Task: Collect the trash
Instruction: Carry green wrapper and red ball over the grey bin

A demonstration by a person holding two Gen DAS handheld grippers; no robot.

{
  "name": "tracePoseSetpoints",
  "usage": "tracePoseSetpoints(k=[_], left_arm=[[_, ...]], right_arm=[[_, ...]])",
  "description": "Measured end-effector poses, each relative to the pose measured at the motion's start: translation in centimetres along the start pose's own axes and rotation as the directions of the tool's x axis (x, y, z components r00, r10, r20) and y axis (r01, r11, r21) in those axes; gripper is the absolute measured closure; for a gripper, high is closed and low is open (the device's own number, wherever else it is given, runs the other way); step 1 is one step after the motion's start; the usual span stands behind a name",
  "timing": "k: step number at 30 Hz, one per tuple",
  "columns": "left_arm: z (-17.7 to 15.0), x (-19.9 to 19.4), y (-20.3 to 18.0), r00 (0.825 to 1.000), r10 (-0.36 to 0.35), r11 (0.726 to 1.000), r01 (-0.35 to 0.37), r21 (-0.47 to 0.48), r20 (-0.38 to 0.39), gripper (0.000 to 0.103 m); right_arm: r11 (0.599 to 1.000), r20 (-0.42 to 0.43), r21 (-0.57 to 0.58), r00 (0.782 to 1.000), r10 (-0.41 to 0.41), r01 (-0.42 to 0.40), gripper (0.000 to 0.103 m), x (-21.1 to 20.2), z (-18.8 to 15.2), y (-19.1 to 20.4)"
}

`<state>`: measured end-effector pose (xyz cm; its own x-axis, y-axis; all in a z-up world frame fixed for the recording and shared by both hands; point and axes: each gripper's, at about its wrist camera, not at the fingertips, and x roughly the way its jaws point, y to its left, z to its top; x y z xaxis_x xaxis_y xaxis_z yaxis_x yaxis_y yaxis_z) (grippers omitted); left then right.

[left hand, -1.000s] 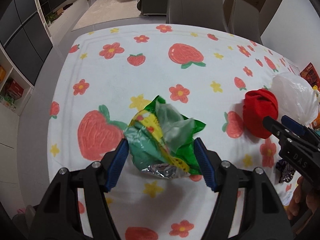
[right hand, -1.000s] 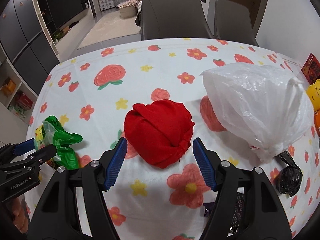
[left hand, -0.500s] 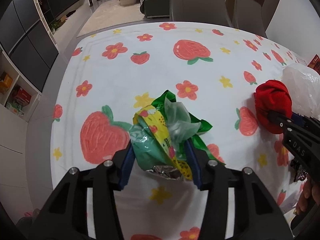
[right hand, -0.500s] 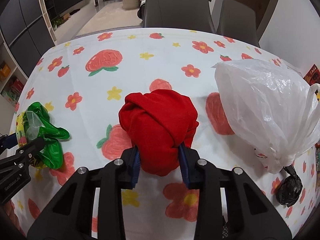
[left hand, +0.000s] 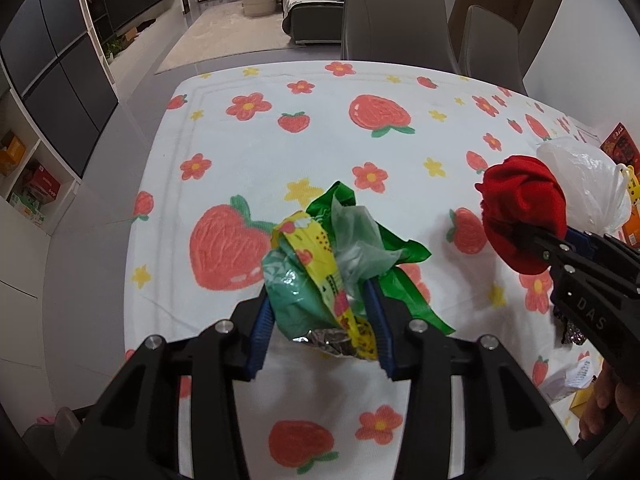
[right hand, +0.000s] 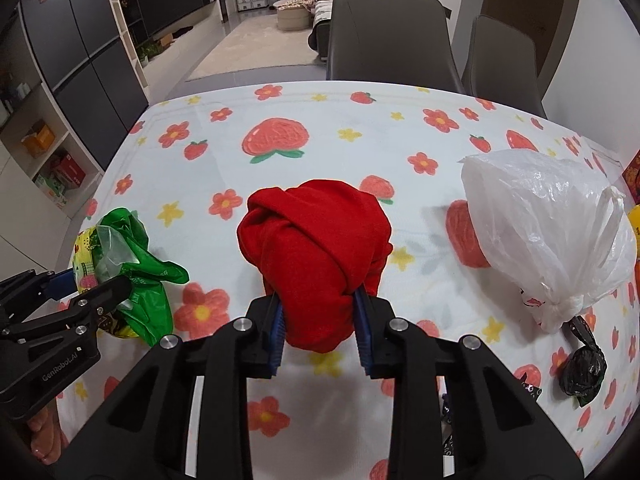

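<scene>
My left gripper (left hand: pixel 320 320) is shut on a crumpled green and yellow wrapper bundle (left hand: pixel 328 264) and holds it above the strawberry-print tablecloth (left hand: pixel 280 148). It also shows at the left of the right wrist view (right hand: pixel 124 264). My right gripper (right hand: pixel 320 320) is shut on a balled red cloth (right hand: pixel 316 248), lifted off the table. The red cloth also shows at the right of the left wrist view (left hand: pixel 520 216).
A tied white plastic bag (right hand: pixel 548 232) lies right of the red cloth, with a small knotted black bag (right hand: pixel 582 368) in front of it. Paper scraps (left hand: pixel 576 376) lie at the right edge. Two grey chairs (right hand: pixel 388 28) stand behind the table.
Both grippers closed from open, the left on the wrapper bundle and the right on the red cloth, and both have lifted their loads off the table.
</scene>
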<state>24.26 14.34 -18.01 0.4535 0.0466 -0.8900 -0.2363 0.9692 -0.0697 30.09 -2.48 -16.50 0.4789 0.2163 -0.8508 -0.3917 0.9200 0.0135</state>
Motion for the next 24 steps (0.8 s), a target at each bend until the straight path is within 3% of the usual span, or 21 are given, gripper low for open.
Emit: tracePoseSetpoints(k=[12, 18, 24], left_arm=[[-5.6, -6.9, 5.0, 0.997, 0.068, 0.989, -0.062, -0.135, 0.039, 0.060], [-9.9, -10.6, 10.8, 0.988, 0.151, 0.957, -0.135, -0.259, 0.043, 0.060], [-14.1, -13.3, 18.6, 0.978, 0.207, 0.909, -0.181, -0.374, 0.030, 0.060]], right_arm=[[0.979, 0.030, -0.160, 0.990, 0.136, -0.130, 0.075, -4.9, -1.5, 7.3], [0.933, 0.021, -0.280, 0.970, 0.240, -0.225, 0.075, -6.7, -2.6, 14.8], [0.869, -0.013, -0.384, 0.943, 0.331, -0.311, 0.075, -8.2, -4.0, 24.7]])
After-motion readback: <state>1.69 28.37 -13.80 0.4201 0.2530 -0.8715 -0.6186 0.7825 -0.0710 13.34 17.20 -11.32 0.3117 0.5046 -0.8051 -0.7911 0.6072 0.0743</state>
